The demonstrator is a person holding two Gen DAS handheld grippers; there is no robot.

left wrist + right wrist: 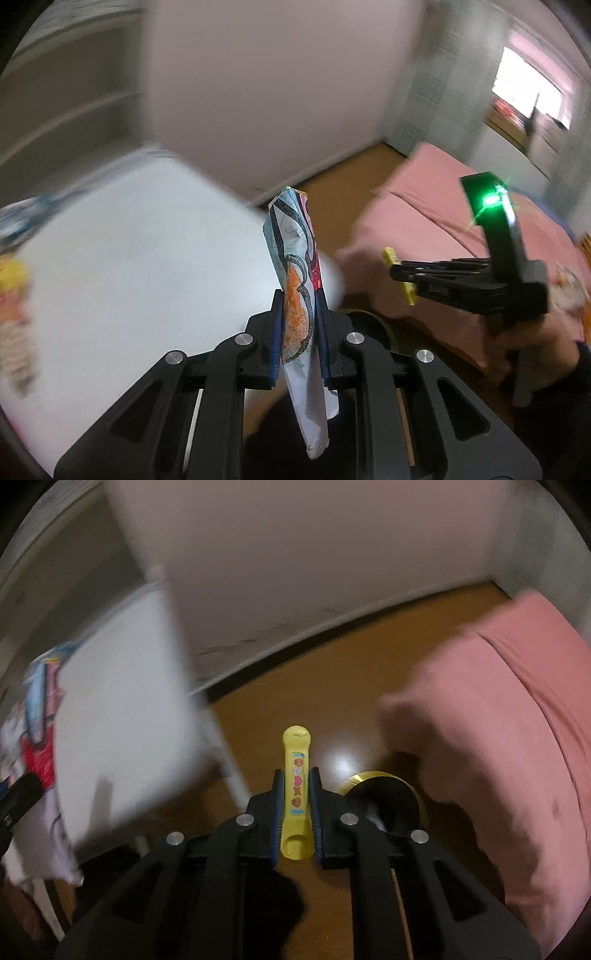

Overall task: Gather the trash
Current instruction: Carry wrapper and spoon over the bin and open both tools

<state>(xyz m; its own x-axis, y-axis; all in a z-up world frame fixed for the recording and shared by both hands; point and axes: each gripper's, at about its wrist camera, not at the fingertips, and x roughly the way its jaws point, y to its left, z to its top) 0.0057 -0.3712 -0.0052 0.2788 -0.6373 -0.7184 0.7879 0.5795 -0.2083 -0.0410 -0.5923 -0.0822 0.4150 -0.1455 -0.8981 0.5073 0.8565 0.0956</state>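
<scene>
Left of the bin, a white table [122, 709] with a smooth flat top carries blurred coloured papers [40, 716] along its far-left edge. In front of the table, the left tool [300, 321] is clamped on a crumpled paper wrapper [295, 273], scribbled with orange, black and pale blue, standing upright between the blue pads. The right tool [296, 794] grips a glossy yellow plastic piece [296, 771], long and round-ended, with a sticker of small red shapes. Only the right wrist view shows the bin [388, 794] clearly: round, gold-rimmed, dark inside, standing on the shiny brown wooden floor [332, 686]. Right of the bin lies a bed under soft pink fabric [517, 716]. Only the left wrist view shows a bright window [532, 85] beyond it.
</scene>
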